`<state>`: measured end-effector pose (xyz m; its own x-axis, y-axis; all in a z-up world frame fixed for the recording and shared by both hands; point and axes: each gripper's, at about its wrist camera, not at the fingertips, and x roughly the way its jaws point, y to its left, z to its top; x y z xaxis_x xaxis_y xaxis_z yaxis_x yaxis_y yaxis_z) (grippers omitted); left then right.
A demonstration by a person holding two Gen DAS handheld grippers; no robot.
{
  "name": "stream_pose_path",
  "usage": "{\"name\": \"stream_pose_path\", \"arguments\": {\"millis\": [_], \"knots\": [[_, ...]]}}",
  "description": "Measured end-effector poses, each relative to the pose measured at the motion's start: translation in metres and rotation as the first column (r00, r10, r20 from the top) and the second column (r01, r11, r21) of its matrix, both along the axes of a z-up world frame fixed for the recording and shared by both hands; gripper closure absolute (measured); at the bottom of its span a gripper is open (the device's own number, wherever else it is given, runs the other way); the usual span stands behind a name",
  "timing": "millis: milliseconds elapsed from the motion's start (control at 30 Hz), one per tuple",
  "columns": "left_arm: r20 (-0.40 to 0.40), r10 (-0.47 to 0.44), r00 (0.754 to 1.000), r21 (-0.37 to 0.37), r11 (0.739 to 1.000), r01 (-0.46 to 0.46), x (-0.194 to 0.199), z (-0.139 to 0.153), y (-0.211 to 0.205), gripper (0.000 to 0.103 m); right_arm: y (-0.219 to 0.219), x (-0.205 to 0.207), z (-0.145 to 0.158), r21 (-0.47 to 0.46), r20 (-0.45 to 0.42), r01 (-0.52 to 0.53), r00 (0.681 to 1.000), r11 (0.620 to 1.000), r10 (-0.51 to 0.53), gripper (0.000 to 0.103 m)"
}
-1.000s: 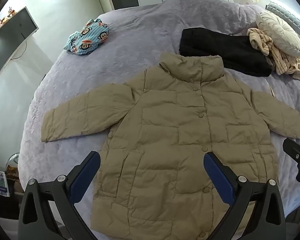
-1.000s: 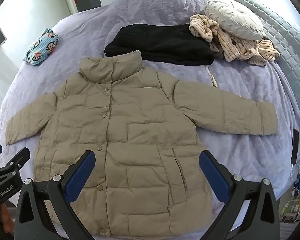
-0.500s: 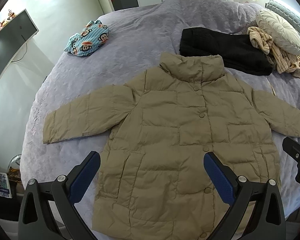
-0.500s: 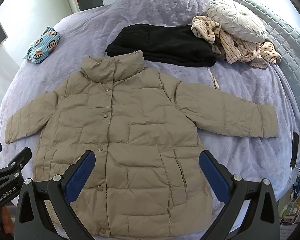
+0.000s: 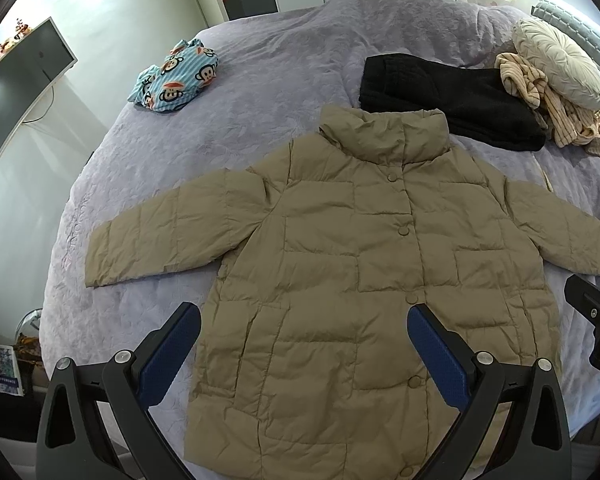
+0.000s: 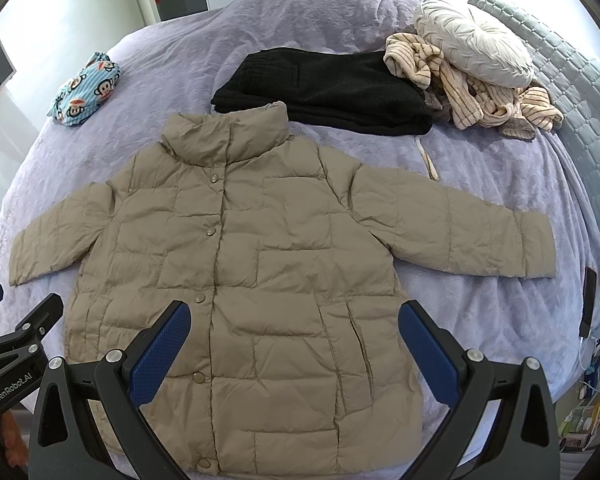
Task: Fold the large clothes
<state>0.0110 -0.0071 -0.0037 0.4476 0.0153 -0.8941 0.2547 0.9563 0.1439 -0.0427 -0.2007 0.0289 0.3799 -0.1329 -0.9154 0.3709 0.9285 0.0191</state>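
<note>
Khaki puffer jacket (image 5: 364, 280) unchanged, flat and unfolded; left gripper (image 5: 304, 348) and right gripper (image 6: 294, 344) still hover, jaws released.

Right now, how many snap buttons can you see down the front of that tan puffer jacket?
6 on the tan puffer jacket: below the collar, chest, waist, lower front, hem; another between, seen only by the left camera.

Jacket (image 5: 364, 264) on bed (image 5: 260, 80), trousers (image 5: 452, 96) behind.
</note>
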Motion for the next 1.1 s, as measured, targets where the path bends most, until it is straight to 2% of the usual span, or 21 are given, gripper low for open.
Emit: {"name": "stream_pose_path", "arguments": {"millis": [1100], "knots": [[-0.005, 0.010, 1.000, 0.005, 1.000, -0.010, 0.0023, -0.0039, 0.0002, 0.000, 0.0014, 0.0034, -0.0011, 0.002, -0.003, 0.001, 1.000, 1.000, -0.001, 0.000]]}}
